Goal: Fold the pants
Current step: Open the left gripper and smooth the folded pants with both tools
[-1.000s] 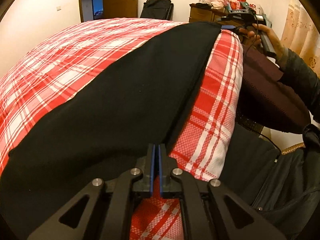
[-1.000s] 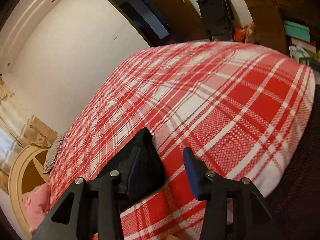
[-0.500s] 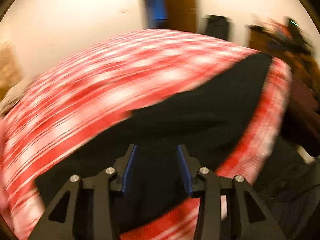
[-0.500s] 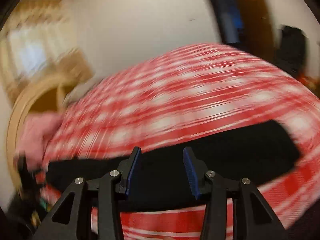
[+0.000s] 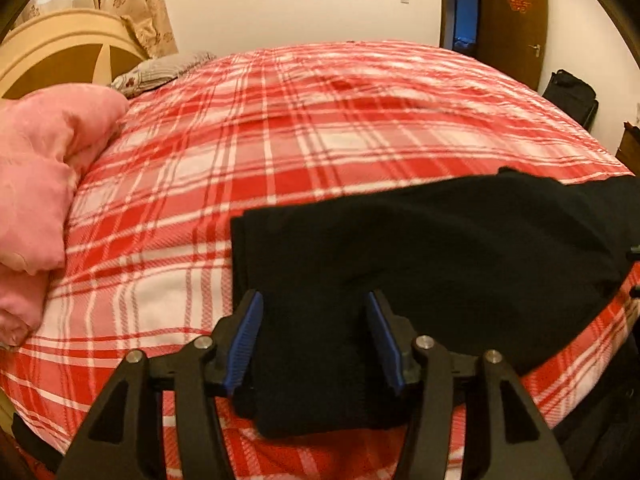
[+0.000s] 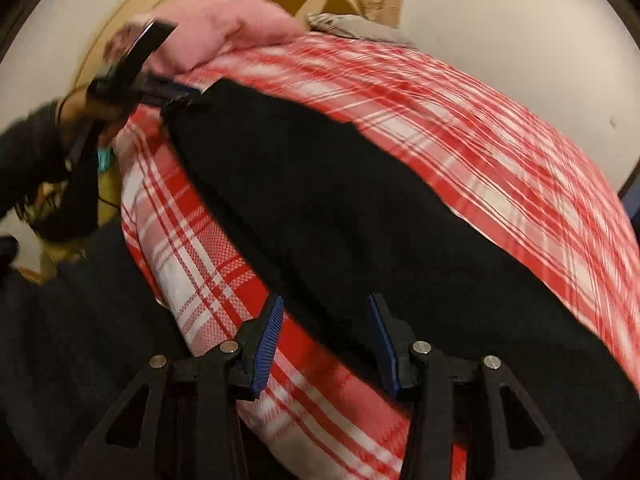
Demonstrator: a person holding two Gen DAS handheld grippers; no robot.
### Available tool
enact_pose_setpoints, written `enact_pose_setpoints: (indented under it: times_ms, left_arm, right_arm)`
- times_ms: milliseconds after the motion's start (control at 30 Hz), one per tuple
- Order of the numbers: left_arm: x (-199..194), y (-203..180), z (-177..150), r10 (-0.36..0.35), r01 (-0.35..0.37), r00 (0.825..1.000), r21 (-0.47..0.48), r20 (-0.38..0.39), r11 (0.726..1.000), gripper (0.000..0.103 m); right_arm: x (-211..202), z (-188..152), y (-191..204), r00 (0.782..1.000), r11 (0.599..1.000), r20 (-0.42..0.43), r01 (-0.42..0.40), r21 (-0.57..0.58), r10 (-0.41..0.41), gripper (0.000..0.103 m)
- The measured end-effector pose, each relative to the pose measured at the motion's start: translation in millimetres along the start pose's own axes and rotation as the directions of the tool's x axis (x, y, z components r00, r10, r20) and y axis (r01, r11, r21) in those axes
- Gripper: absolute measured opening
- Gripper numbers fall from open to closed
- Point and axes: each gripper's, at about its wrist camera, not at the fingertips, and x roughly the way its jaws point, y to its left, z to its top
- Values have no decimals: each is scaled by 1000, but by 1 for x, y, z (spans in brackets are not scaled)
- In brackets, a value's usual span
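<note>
While your left gripper (image 5: 314,340) sits wide open over one end of the black pants (image 5: 420,264), your right gripper (image 6: 326,340) is open too, at the other end. Your pants lie flat along the near edge of the red checked bed (image 5: 280,128). Farther back sits a pink pillow (image 5: 36,168).

In the left wrist view, the pants (image 5: 420,264) lay along the near edge of the bed (image 5: 312,120), running from 6 o'clock toward 3 o'clock. A blanket (image 5: 36,184) sat at 9 o'clock, a pillow (image 5: 160,70) at 11 o'clock behind it, the headboard (image 5: 60,52) farther back, and a door (image 5: 516,20) at 1 o'clock.
</note>
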Motion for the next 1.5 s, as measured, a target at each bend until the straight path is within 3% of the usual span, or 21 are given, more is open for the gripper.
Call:
enact_pose_setpoints:
  times_ms: [67, 133, 200, 267, 300, 433, 667, 767, 800, 833, 867, 933, 1033, 1100, 1167, 1233, 1267, 1333, 1467, 1500]
  left_arm:
    - [1, 4, -1, 31, -31, 999, 5, 8, 1000, 68]
    - [4, 12, 0, 10, -10, 1000, -28, 6, 1000, 70]
    - [6, 18, -1, 0, 1, 1000, -56, 1, 998, 79]
    - [9, 23, -1, -2, 2, 1000, -78, 0, 997, 85]
    - [10, 25, -1, -9, 8, 1000, -84, 0, 996, 85]
    - [11, 24, -2, -8, 9, 1000, -76, 7, 997, 86]
    - [13, 30, -1, -32, 32, 999, -99, 3, 995, 87]
    - [-3, 21, -2, -19, 20, 1000, -65, 21, 998, 83]
    - [-9, 18, -3, -26, 27, 999, -51, 34, 998, 83]
    - [-15, 15, -3, -28, 29, 999, -36, 46, 999, 83]
    - [-22, 9, -4, -21, 22, 998, -8, 62, 1000, 83]
    - [-29, 1, -4, -17, 14, 997, 35, 76, 999, 83]
    - [-22, -8, -4, -21, 18, 999, 78, 37, 997, 83]
    - [-6, -5, -2, -34, 35, 999, 62, -12, 997, 66]
    - [-2, 2, 2, -55, 55, 998, 19, -2, 998, 63]
    - [-5, 3, 4, -56, 56, 998, 3, 0, 998, 31]
    - [-6, 3, 6, -51, 51, 999, 6, -2, 999, 9]
    - [-12, 3, 6, -58, 58, 998, 23, -7, 998, 7]
    - [-17, 1, 0, 52, -51, 999, 96, -6, 994, 8]
    - [-17, 6, 0, 50, -50, 999, 89, -6, 995, 9]
  right_arm:
    - [9, 3, 3, 1000, 1000, -9, 8, -11, -8, 45]
    - [18, 7, 5, 1000, 1000, -15, 16, -16, -16, 45]
    - [31, 10, 9, 998, 998, -29, 45, -46, -47, 45]
    - [33, 11, 8, 998, 998, -19, 61, -32, -61, 21]
    - [31, 12, 5, 998, 998, -22, 54, -15, -54, 4]
    - [11, 20, 7, 1000, 1000, -14, 17, 4, -17, 3]
    - [30, 1, 31, 993, 988, -80, 79, -130, -90, 3]
    - [24, 5, 34, 989, 978, -49, 127, -168, -137, 7]
    - [21, 5, 34, 989, 976, -50, 130, -174, -140, 20]
    - [19, 6, 32, 990, 977, -50, 119, -175, -129, 42]
    - [12, 6, 29, 995, 983, -43, 87, -163, -95, 51]
    - [1, 8, 20, 998, 991, -13, 52, -121, -54, 55]
    - [-13, 14, 6, 998, 997, 43, 40, -62, -38, 55]
    - [-17, 16, -1, 997, 998, 68, 47, -32, -45, 55]
    - [-17, 18, -2, 996, 999, 76, 49, -9, -48, 55]
    - [-14, 18, -2, 995, 998, 81, 62, -3, -62, 55]
    - [-12, 17, 0, 995, 998, 78, 68, -9, -67, 55]
    - [-12, 14, 2, 994, 997, 77, 75, -17, -74, 55]
    - [-9, 13, 3, 995, 999, 82, 54, 6, -55, 55]
    - [-8, 15, 4, 996, 999, 86, 39, 12, -40, 55]
